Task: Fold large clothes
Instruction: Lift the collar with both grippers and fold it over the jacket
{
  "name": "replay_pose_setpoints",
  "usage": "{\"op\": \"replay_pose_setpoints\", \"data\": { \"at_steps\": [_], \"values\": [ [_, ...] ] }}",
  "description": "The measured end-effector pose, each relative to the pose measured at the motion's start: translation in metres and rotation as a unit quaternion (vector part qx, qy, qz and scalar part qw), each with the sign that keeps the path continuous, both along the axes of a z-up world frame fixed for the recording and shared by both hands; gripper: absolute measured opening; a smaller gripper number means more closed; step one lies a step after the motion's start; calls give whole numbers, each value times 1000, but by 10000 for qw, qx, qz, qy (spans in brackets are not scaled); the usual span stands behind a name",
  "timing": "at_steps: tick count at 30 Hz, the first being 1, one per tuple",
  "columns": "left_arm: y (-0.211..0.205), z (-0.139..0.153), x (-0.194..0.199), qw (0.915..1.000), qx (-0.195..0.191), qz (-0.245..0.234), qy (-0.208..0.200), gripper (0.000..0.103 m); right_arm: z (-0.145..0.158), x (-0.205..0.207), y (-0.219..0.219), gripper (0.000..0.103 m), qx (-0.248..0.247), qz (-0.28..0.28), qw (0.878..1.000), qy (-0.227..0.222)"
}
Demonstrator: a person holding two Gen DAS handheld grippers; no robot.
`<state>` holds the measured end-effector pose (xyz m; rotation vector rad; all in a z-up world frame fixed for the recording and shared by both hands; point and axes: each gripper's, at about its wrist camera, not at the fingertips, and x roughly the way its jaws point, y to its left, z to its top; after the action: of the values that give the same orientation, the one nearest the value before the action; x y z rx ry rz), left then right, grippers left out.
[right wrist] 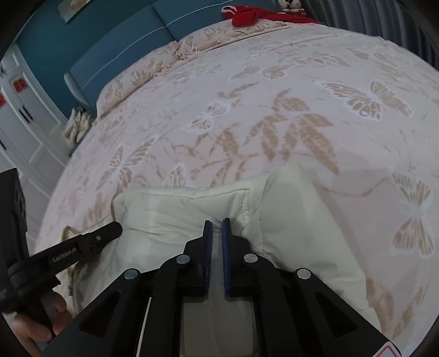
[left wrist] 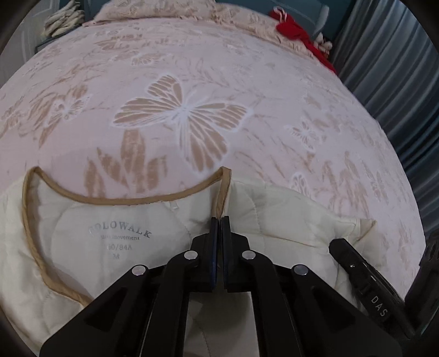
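Two wrist views, 1 garment: cream quilted jacket (left wrist: 153, 236) lying on bed w/ pink butterfly bedspread (left wrist: 192, 90), at near edge. Left gripper (left wrist: 219, 221) clenched on tan-piped collar edge (left wrist: 222, 189); pads pinch the trim. Left view only: inner neck label (left wrist: 119, 233), size print, whole neckline curve. Right gripper (right wrist: 216, 223) closed onto a fold of cream fabric at shoulder/sleeve seam; thin strip of cloth between blue pads. Right view only: person's hand (right wrist: 41, 321) holding the left tool, blue headboard (right wrist: 131, 46), white cabinet doors (right wrist: 24, 115). Both views: red cloth (right wrist: 247, 15) at far end.
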<state>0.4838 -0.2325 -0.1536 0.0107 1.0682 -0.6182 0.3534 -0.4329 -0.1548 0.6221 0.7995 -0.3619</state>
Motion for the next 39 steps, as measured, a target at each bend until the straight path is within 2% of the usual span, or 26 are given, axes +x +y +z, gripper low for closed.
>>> {"op": "replay_pose_setpoints", "data": {
  "at_steps": [3,5,6,7,8,9,10,11,13,15,18,20,22,26,32,39],
  "values": [
    [2,10,-2,9997,128,118,-152,6,0,-1,-5,3,134,9,9999,-64],
    [17,32,-9,9979,340,378,-409,6,4,-3,-11,3,347,11,9994,-83],
    [30,44,-12,9978,245,382,-480,13,12,-4,-13,6,347,31,9994,19],
    [41,53,-12,9978,169,357,-538,27,26,-6,-10,19,201,26,9998,92],
    [56,64,-13,9964,217,416,-702,37,38,-9,-5,21,51,27,10000,30],
    [76,75,-12,9929,391,560,-974,56,55,-12,4,22,-107,152,9997,-172],
    [91,79,-9,9899,534,679,-1124,67,74,-9,21,27,-271,464,9979,-357],
    [100,80,-6,9881,661,731,-1183,68,82,-4,33,35,-385,679,9962,-383],
    [118,72,6,9827,1092,864,-1218,67,90,23,72,43,-469,1346,9895,-247],
    [126,57,16,9814,1333,904,-1050,63,83,45,100,42,-297,1741,9841,-199],
    [119,36,19,9815,1537,658,-930,52,62,72,136,22,-528,2120,9758,45],
    [114,20,16,9790,1720,551,-949,49,37,89,149,4,-522,2372,9692,407],
    [115,8,13,9764,1757,600,-1104,49,14,95,153,0,-527,2414,9666,677],
    [117,2,10,9750,1644,724,-1312,50,-1,93,139,0,-211,2260,9730,420],
    [121,-2,5,9762,1390,867,-1422,50,-3,87,154,0,-781,2089,9743,329],
    [122,-3,5,9760,1277,986,-1464,50,-6,88,150,0,-890,1942,9765,272]
  ]
}}
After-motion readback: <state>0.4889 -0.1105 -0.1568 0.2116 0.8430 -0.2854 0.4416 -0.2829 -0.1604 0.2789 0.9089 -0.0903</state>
